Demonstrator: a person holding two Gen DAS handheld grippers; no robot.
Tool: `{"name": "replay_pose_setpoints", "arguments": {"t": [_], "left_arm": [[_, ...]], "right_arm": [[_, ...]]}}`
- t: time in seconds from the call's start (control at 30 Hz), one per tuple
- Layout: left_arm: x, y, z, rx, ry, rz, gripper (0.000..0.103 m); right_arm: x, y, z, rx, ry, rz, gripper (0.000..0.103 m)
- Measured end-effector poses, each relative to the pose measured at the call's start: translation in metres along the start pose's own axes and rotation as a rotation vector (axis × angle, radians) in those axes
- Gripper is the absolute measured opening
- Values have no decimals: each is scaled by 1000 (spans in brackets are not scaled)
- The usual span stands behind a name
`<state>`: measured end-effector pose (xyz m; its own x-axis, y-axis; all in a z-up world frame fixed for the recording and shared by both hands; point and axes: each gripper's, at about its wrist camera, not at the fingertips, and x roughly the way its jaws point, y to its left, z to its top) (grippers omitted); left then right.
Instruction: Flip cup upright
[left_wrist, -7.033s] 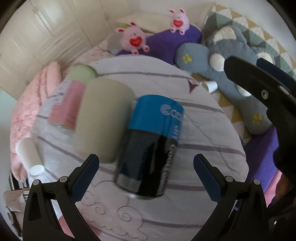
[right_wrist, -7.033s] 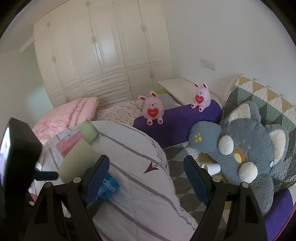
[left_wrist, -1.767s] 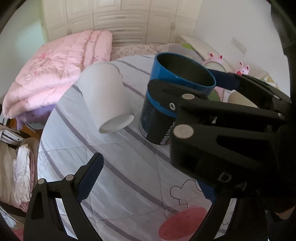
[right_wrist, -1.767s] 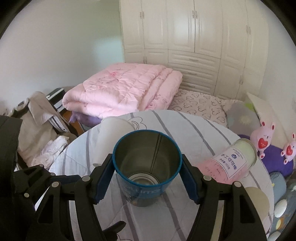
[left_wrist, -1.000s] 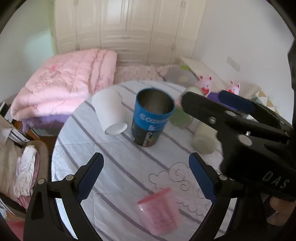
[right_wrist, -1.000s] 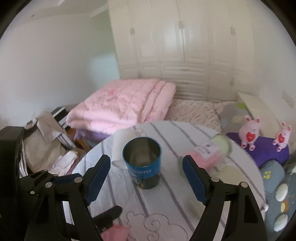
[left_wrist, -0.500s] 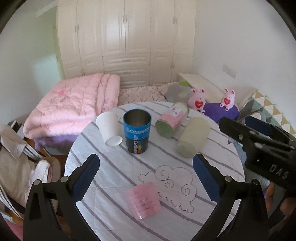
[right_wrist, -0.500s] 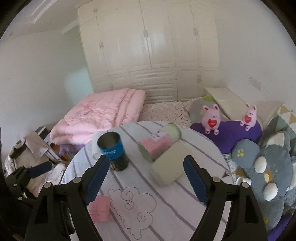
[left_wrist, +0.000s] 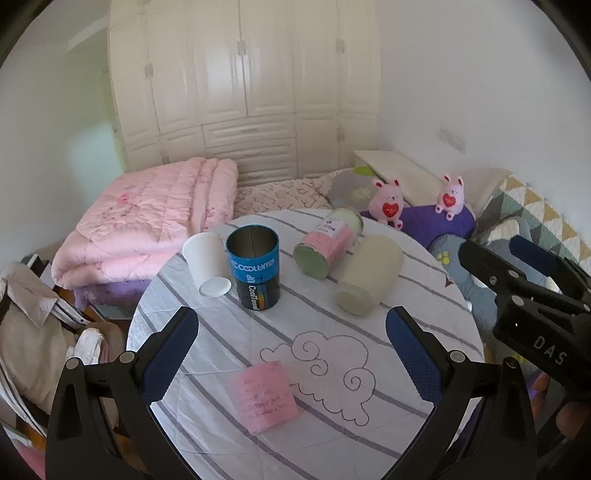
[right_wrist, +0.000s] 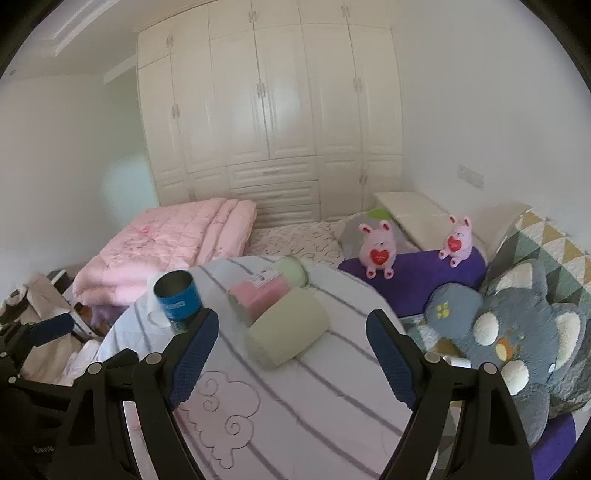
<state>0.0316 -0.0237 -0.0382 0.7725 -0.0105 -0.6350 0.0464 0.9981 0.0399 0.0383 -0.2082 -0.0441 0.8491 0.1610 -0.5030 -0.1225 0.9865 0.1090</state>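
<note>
A blue and black tin cup (left_wrist: 255, 271) stands upright, mouth up, on the round striped table (left_wrist: 406, 369); it also shows in the right wrist view (right_wrist: 178, 298). A white paper cup (left_wrist: 206, 266) lies tilted against its left side. My left gripper (left_wrist: 291, 350) is open and empty, held back above the table's near part. My right gripper (right_wrist: 291, 352) is open and empty, above the table's right side; its body shows at the right of the left wrist view (left_wrist: 524, 295).
A pink-labelled can (left_wrist: 328, 242) and a pale green cylinder (left_wrist: 369, 275) lie on their sides to the right of the cup. A pink cup (left_wrist: 264, 397) lies near the front edge. A pink quilt (left_wrist: 147, 221), plush toys (left_wrist: 386, 201) and cushions surround the table.
The cup went from lying on its side to standing upright; my right gripper let go of it. Both grippers have pulled back and up from the table.
</note>
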Motion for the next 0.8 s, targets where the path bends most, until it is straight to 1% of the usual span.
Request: {"name": "replay_pose_setpoints", "arguments": {"t": [0.17,0.3,0.63,0.8], "left_arm": [[-1,1,3,-16,-4,17,103],[-1,1,3,-23,-7,28,103],[5,1,1,-19,15,23,103],[7,2,1,-31,9,18,103]], "right_arm": [[1,-2,-2,-10,2,3,83],[4,0,-4,-24,9,-11,83],[10,-3,-11,-28,42,-5,83],[11,-3,-12,-30,49,-6,83]]}}
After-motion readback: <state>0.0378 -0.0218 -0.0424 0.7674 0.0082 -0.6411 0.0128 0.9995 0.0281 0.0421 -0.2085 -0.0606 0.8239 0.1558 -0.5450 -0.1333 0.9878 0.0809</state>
